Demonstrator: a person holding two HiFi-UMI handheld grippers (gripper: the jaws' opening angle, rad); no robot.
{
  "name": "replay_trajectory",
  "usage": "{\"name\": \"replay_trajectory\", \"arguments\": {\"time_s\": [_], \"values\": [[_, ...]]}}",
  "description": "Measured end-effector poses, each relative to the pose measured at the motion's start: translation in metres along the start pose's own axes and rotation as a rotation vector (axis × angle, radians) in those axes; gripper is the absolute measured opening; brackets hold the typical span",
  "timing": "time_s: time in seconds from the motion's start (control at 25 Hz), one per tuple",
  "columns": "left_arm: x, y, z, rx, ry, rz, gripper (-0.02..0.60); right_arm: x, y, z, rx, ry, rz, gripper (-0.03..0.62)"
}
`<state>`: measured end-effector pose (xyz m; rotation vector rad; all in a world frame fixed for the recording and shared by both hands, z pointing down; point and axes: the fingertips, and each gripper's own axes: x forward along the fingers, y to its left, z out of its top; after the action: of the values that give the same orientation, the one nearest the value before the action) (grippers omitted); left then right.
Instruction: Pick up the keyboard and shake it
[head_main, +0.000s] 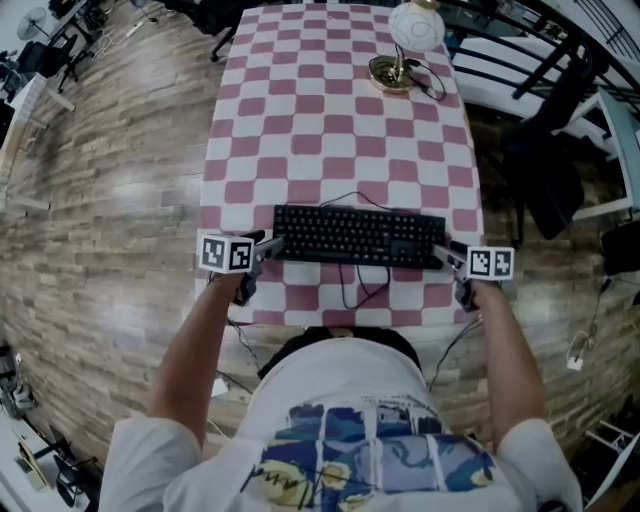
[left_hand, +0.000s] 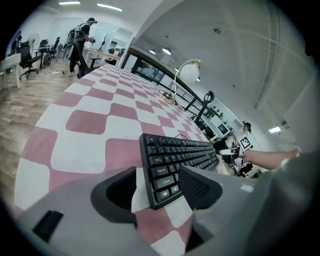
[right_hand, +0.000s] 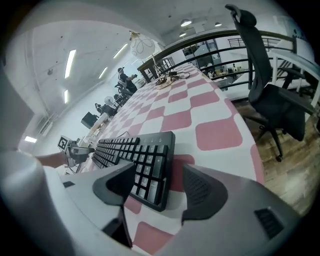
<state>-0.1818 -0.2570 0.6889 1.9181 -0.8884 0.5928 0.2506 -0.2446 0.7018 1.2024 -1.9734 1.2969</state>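
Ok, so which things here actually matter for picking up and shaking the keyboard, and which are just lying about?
For the job: keyboard, flat on the checked table; left gripper, open around its left end; right gripper, open around its right end.
Lying about: desk lamp at the table's far end; black office chair beside the table.

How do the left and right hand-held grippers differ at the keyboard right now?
The left hand-held gripper straddles the left end of the keyboard; the right hand-held gripper straddles its right end. The left one's gap shows beside its left jaw, the right one's beside its right jaw. Shared: both are open, unclamped, with the keyboard lying flat on the checkered table.
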Motion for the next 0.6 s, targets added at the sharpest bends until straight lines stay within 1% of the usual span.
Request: {"name": "replay_trajectory", "arguments": {"time_s": [0.12, 0.32, 0.44, 0.52, 0.6], "values": [[0.007, 0.007, 0.004, -0.015, 0.009, 0.009, 0.258, 0.01, 0.0, 0.004, -0.003, 0.029, 0.035, 0.308], [0.017, 0.01, 0.008, -0.049, 0.026, 0.011, 0.259, 0.027, 0.001, 0.009, -0.001, 0.058, 0.07, 0.33], [0.023, 0.006, 0.01, -0.045, 0.048, 0.01, 0.259, 0.032, 0.004, 0.008, -0.015, 0.096, 0.08, 0.342], [0.029, 0.003, 0.011, -0.039, 0.064, 0.008, 0.259, 0.031, 0.002, 0.007, -0.02, 0.115, 0.079, 0.322], [0.033, 0.001, 0.009, -0.036, 0.081, 0.011, 0.259, 0.031, 0.003, 0.006, -0.031, 0.132, 0.083, 0.332]]}}
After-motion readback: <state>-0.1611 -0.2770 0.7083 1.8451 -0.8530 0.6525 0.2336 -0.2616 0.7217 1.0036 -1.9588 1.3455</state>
